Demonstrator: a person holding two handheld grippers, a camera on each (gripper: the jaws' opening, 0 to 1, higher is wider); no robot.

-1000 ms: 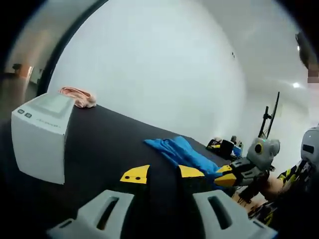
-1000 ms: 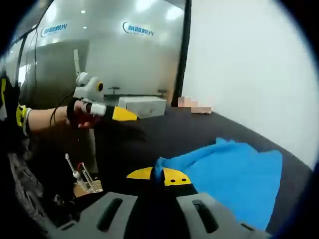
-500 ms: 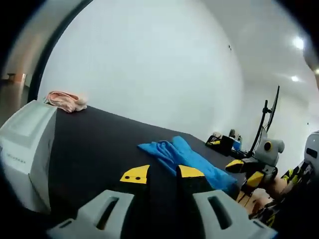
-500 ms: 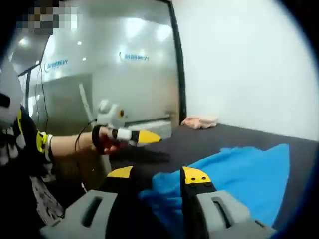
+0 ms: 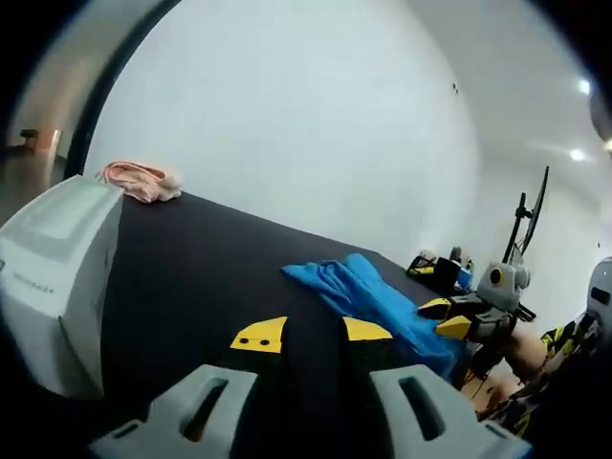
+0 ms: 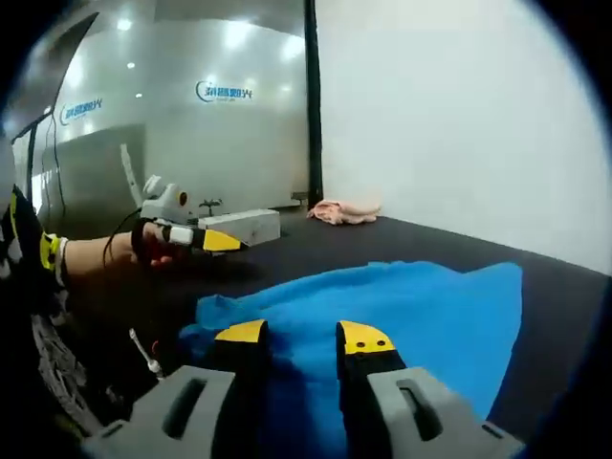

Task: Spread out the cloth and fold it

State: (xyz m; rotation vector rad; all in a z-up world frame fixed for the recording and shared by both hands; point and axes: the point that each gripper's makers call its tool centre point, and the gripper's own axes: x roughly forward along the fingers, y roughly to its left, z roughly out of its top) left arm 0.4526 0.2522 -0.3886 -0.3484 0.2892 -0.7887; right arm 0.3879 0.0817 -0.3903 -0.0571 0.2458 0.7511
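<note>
Left gripper view: the left gripper [image 5: 311, 335] hovers over a black worktop [image 5: 191, 268], its yellow-tipped fingers [image 5: 260, 335] apart and holding nothing. A rumpled blue cloth [image 5: 368, 298] lies right of centre. At the right edge, the right gripper [image 5: 469, 316] sits beside the cloth. A white box [image 5: 57, 268] stands at left, a pink cloth [image 5: 142, 180] in the upper left.

Right gripper view: the right gripper's fingers [image 6: 363, 337] are apart over the blue cloth [image 6: 402, 306], which spreads across the lower centre. The left gripper [image 6: 186, 234] shows at left.
</note>
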